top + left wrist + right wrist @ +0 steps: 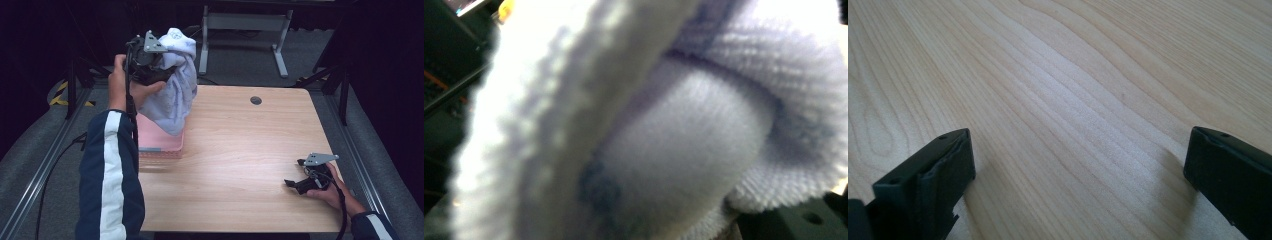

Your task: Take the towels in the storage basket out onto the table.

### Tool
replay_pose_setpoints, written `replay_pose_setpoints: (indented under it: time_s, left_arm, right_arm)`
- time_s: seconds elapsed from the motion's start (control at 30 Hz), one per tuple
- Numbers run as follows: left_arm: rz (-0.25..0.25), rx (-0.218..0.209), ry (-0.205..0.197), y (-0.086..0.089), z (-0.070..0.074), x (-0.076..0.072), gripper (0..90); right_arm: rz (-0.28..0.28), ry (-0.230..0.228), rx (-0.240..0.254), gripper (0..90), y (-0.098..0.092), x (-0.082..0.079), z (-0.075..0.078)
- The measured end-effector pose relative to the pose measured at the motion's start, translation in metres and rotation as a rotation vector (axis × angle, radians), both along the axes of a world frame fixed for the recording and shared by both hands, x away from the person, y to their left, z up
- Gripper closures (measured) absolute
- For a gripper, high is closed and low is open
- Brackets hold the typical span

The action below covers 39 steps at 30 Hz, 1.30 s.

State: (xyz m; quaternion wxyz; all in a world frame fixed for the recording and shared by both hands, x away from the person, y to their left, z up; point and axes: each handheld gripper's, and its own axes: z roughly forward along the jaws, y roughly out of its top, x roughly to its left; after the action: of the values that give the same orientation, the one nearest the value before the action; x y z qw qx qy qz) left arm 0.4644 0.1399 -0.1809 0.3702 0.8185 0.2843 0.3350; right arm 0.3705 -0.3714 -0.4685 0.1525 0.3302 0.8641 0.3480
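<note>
The left tongs were raised high over the back left corner of the wooden surface, pinching a pale lavender towel that hung down from them in loose folds. In the left gripper view the towel's fuzzy weave pressed right against the camera. The towel's lower edge dangled just above a pink basket sitting at the left edge of the surface. The step looked like lifting the towel clear of the basket or lowering it in; which one could not be told. Doing it well would mean keeping a firm pinch and moving straight up or down so the trailing cloth did not snag the basket rim. The right tongs rested low near the front right corner, spread wide, holding nothing. A round cable hole lay near the far edge. Nothing stood between the hands.
</note>
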Motion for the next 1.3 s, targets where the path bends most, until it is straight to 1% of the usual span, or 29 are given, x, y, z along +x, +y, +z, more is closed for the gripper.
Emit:
replay_pose_setpoints:
  time_s: [0.1, 0.13, 0.2, 0.23, 0.27, 0.33, 0.37, 0.47, 0.5, 0.53, 0.6, 0.63, 0.67, 0.73, 0.77, 0.8, 0.83, 0.87, 0.9, 0.93, 1.0, 1.07, 1.1, 1.13, 1.17, 1.2, 1.23, 1.27, 1.3]
  left_arm:
    - [-0.032, -0.016, 0.001, -0.010, 0.004, -0.001, 56.2]
    - [-0.050, -0.024, -0.005, -0.017, 0.006, -0.002, 56.2]
    - [-0.096, -0.039, 0.003, -0.028, 0.006, -0.003, 56.1]
    - [-0.119, -0.061, 0.011, -0.036, 0.002, -0.003, 56.1]
    - [-0.135, -0.060, 0.013, -0.041, 0.000, -0.003, 56.0]
    - [-0.175, -0.069, 0.030, -0.056, -0.010, -0.002, 56.0]
    - [-0.197, -0.067, 0.038, -0.064, -0.015, -0.001, 55.9]
    - [-0.260, -0.065, 0.073, -0.090, -0.033, 0.000, 55.8]
    - [-0.287, -0.077, 0.088, -0.099, -0.040, 0.001, 55.8]
    - [-0.315, -0.074, 0.103, -0.111, -0.047, 0.001, 55.8]
    - [-0.359, -0.072, 0.118, -0.127, -0.058, 0.000, 55.7]
    - [-0.386, -0.071, 0.124, -0.137, -0.066, 0.000, 55.6]
    - [-0.399, -0.068, 0.134, -0.143, -0.070, 0.000, 55.6]
    - [-0.429, -0.082, 0.173, -0.159, -0.089, 0.000, 55.4]
    - [-0.429, -0.082, 0.173, -0.159, -0.089, 0.000, 55.4]
    - [-0.453, -0.084, 0.195, -0.168, -0.101, 0.000, 55.4]
    - [-0.461, -0.061, 0.207, -0.174, -0.110, 0.000, 55.3]
    - [-0.488, -0.057, 0.248, -0.187, -0.130, -0.003, 55.0]
    - [-0.488, -0.057, 0.248, -0.187, -0.130, -0.003, 54.6]
    - [-0.499, -0.053, 0.262, -0.190, -0.137, -0.004, 54.6]
    - [-0.521, -0.030, 0.304, -0.199, -0.158, -0.008, 53.8]
    - [-0.533, -0.024, 0.345, -0.204, -0.176, -0.013, 51.2]
    - [-0.545, -0.027, 0.373, -0.206, -0.185, -0.015, 49.2]
    - [-0.553, -0.006, 0.393, -0.207, -0.194, -0.018, 47.1]
    - [-0.550, 0.021, 0.400, -0.208, -0.202, -0.022, 44.1]
    - [-0.554, 0.031, 0.428, -0.208, -0.211, -0.027, 40.5]
    - [-0.567, 0.039, 0.451, -0.207, -0.218, -0.032, 36.4]
    - [-0.580, 0.059, 0.468, -0.204, -0.224, -0.038, 31.8]
    - [-0.577, 0.071, 0.470, -0.202, -0.226, -0.042, 28.1]
  right_arm:
    - [0.000, -0.001, -0.001, 0.0, 0.000, 0.000, 0.000]
    - [0.000, -0.001, -0.001, 0.0, 0.000, 0.000, 0.000]
    - [0.000, -0.001, -0.001, 0.0, 0.000, 0.000, 0.000]
    - [-0.001, 0.000, -0.001, 0.0, 0.000, 0.000, 0.000]
    - [-0.001, -0.001, -0.001, 0.0, 0.000, 0.000, 0.000]
    - [-0.003, -0.002, 0.000, 0.0, 0.000, 0.000, 0.000]
    - [-0.003, -0.001, 0.000, 0.0, 0.000, 0.000, 0.000]
    - [-0.003, -0.002, 0.000, 0.0, 0.000, 0.000, 0.000]
    - [-0.003, -0.002, 0.000, 0.0, 0.000, 0.000, 0.000]
    - [-0.003, -0.002, 0.000, 0.0, 0.000, 0.000, 0.000]
    - [-0.004, -0.003, 0.001, 0.0, 0.000, 0.000, 0.000]
    - [-0.003, -0.003, 0.001, 0.0, 0.000, 0.000, 0.000]
    - [-0.004, -0.003, 0.001, 0.0, 0.000, 0.000, 0.000]
    - [-0.002, -0.004, 0.003, 0.0, 0.000, 0.000, 0.000]
    - [-0.002, -0.004, 0.003, 0.0, 0.000, 0.000, 0.000]
    - [-0.002, -0.003, 0.003, 0.0, 0.000, -0.001, 0.000]
    - [-0.001, -0.002, 0.002, 0.0, 0.000, -0.001, 0.000]
    - [0.000, -0.002, 0.002, 0.0, 0.000, -0.001, 0.000]
    - [0.000, -0.002, 0.002, 0.0, 0.000, -0.001, 0.000]
    - [0.001, -0.002, 0.002, 0.0, 0.000, -0.001, 0.000]
    - [0.002, -0.002, 0.002, 0.0, -0.001, -0.001, 0.000]
    - [0.002, -0.004, 0.003, 0.0, -0.001, -0.001, 0.000]
    - [0.002, -0.004, 0.003, 0.0, -0.001, -0.001, 0.000]
    - [0.001, -0.003, 0.004, 0.0, -0.001, -0.001, 0.000]
    - [0.001, 0.000, 0.004, 0.0, -0.001, -0.001, 0.000]
    - [0.001, 0.001, 0.003, 0.0, -0.001, -0.001, 0.000]
    - [0.001, 0.001, 0.003, 0.0, -0.001, -0.001, 0.000]
    - [0.001, 0.001, 0.003, 0.0, -0.001, -0.001, 0.000]
    - [0.002, 0.000, 0.002, 0.0, -0.001, -0.001, 0.000]
